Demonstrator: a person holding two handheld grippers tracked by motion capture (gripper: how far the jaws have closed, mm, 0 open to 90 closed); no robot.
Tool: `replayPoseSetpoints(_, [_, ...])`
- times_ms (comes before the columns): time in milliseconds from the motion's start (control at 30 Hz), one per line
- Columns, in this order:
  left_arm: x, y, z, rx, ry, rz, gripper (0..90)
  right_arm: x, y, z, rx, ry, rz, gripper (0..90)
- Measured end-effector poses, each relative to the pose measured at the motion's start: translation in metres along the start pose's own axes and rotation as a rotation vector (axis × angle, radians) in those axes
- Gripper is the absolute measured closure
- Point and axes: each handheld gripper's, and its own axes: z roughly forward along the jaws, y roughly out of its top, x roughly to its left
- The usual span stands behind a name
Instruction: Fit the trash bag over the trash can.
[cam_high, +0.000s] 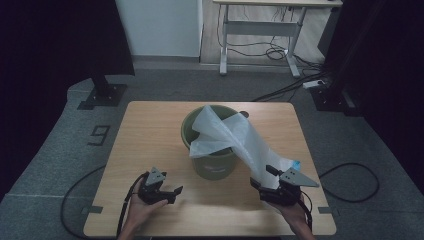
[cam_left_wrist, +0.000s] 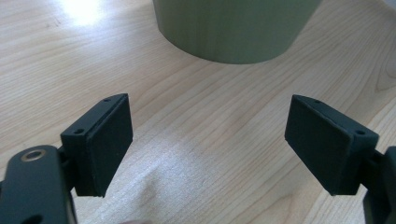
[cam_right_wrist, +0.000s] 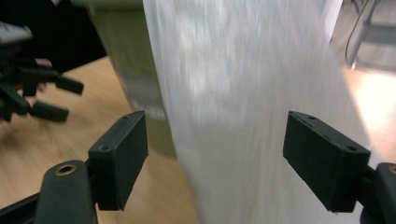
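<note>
Lining the green bin on the table — only partly done. White bag sitting half in the mouth, its long axis trailing down toward the near right corner, needing spreading over the rim. Right hand-held gripper gaping wide around the bag, not pinching; left hand-held gripper idling wide open, holding nothing — just before the bin.

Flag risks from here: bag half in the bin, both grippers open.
1. The bag hangs out of the bin to the table, and the right gripper is open with the film between its jaws but unpressed; the bag may slide out further.
2. A hard pull on the film could tip or drag the bin, since the left gripper, also open, is not steadying it.
</note>
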Motion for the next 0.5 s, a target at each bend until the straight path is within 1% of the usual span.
replayPoseSetpoints(33, [0.001, 0.000, -0.001, -0.004, 0.001, -0.004, 15.2, 0.000, -0.007, 0.001, 0.009, -0.007, 0.009, 21.8])
replayPoseSetpoints(67, [0.002, 0.000, -0.001, -0.006, 0.004, -0.007, 15.2, 0.001, -0.020, 0.005, 0.050, -0.038, 0.003, 22.1])
replayPoseSetpoints(100, [0.003, 0.000, -0.002, -0.010, 0.008, -0.015, 15.2, 0.001, -0.025, 0.007, 0.063, -0.060, -0.001, 23.4])
replayPoseSetpoints(133, [0.003, 0.000, -0.002, -0.010, 0.008, -0.015, 15.2, 0.001, -0.025, 0.007, 0.063, -0.060, -0.001, 23.4])
replayPoseSetpoints(167, [0.003, 0.000, -0.002, -0.011, 0.007, -0.016, 15.2, -0.002, -0.033, 0.009, 0.077, -0.079, 0.015, 32.8])
replayPoseSetpoints(200, [0.003, -0.001, -0.003, -0.010, 0.010, -0.015, 15.2, -0.004, -0.035, 0.010, 0.097, -0.081, 0.011, 43.0])
replayPoseSetpoints(233, [0.003, -0.001, -0.003, -0.010, 0.010, -0.015, 15.2, -0.004, -0.035, 0.010, 0.097, -0.081, 0.011, 43.0])
replayPoseSetpoints(267, [0.003, -0.001, -0.003, -0.012, 0.015, -0.012, 15.2, -0.006, -0.036, 0.011, 0.104, -0.066, 0.005, 52.2])
replayPoseSetpoints(300, [0.003, -0.001, -0.004, -0.018, 0.026, -0.010, 15.7, -0.007, -0.037, 0.011, 0.101, -0.060, -0.001, 61.5])
replayPoseSetpoints(333, [0.003, -0.002, -0.006, -0.028, 0.032, -0.015, 16.2, -0.008, -0.037, 0.009, 0.090, -0.075, -0.004, 68.3])
replayPoseSetpoints(367, [0.004, -0.002, -0.007, -0.033, 0.030, -0.020, 16.2, -0.011, -0.033, 0.005, 0.064, -0.097, -0.005, 78.0])
replayPoseSetpoints(400, [0.004, -0.001, -0.009, -0.038, 0.028, -0.021, 16.2, -0.011, -0.033, 0.005, 0.064, -0.097, -0.005, 78.0])
replayPoseSetpoints(433, [0.004, -0.001, -0.012, -0.042, 0.027, -0.018, 16.1, -0.014, -0.028, 0.000, 0.026, -0.114, -0.008, 84.6])
replayPoseSetpoints(467, [0.004, -0.001, -0.012, -0.042, 0.027, -0.018, 16.0, -0.014, -0.028, 0.000, 0.026, -0.114, -0.008, 84.6])
replayPoseSetpoints(500, [0.003, -0.002, -0.014, -0.046, 0.028, -0.019, 16.0, -0.017, -0.021, -0.005, -0.015, -0.117, -0.009, 87.7])
